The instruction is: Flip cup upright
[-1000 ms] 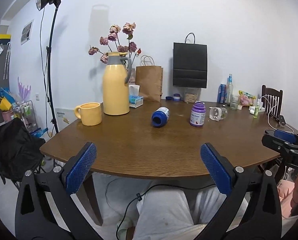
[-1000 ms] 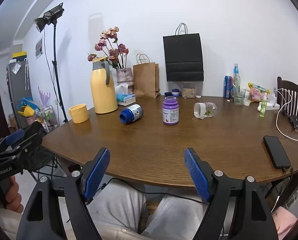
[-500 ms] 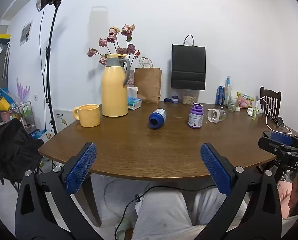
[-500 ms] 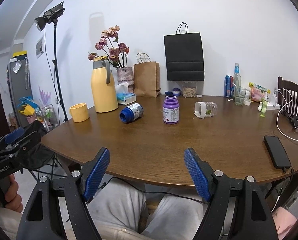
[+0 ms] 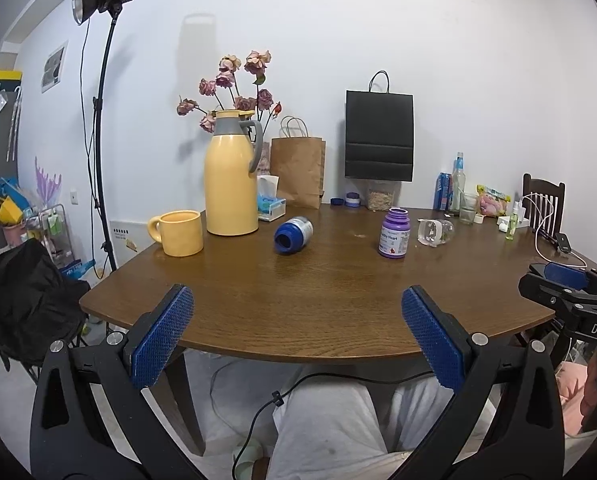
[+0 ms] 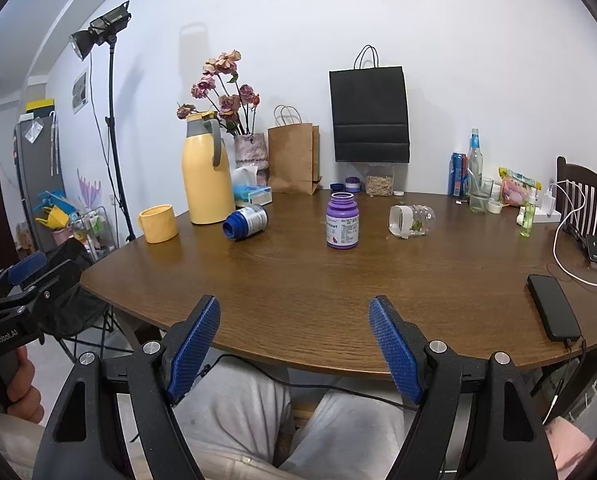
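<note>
Since both the left gripper (image 5: pixel 296 330) and right gripper (image 6: pixel 294 340) hang spread and empty near the table (image 6: pixel 298 300) edge, a careless reach toward the far tipped clear cup (image 6: pixel 411 221) could topple the upright purple bottle (image 6: pixel 342 220) just left of it.

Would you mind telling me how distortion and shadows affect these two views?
Left wrist view: fisheye bows the table edge, and the yellow jug casts a soft shadow on the wall. Right wrist view: same bowing, dark corners, everything in focus.

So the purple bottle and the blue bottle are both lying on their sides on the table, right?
Not quite. Only the blue bottle lies on its side. The purple bottle stands upright on the table, cap on top, as the right wrist view shows.
</note>
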`<state>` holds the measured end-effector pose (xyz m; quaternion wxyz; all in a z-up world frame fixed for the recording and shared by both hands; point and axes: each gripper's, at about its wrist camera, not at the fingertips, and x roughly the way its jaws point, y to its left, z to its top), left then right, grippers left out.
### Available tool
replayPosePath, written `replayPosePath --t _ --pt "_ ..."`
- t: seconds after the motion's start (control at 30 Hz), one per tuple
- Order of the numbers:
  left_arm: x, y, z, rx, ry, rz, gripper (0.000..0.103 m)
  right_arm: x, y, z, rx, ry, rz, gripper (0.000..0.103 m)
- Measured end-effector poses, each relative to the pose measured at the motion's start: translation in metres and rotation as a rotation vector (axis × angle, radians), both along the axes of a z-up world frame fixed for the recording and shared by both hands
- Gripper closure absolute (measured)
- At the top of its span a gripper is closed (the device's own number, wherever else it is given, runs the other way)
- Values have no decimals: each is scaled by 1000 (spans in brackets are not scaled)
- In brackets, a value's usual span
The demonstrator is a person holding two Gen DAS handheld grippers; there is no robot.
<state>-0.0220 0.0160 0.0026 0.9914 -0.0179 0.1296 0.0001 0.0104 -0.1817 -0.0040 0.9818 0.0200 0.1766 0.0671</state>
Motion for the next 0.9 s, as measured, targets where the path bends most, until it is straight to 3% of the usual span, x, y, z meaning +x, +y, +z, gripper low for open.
replayPosePath --t 0.9 --pt "0 -3 -4 -6 13 11 0 4 -4 -2 1 13 11 21"
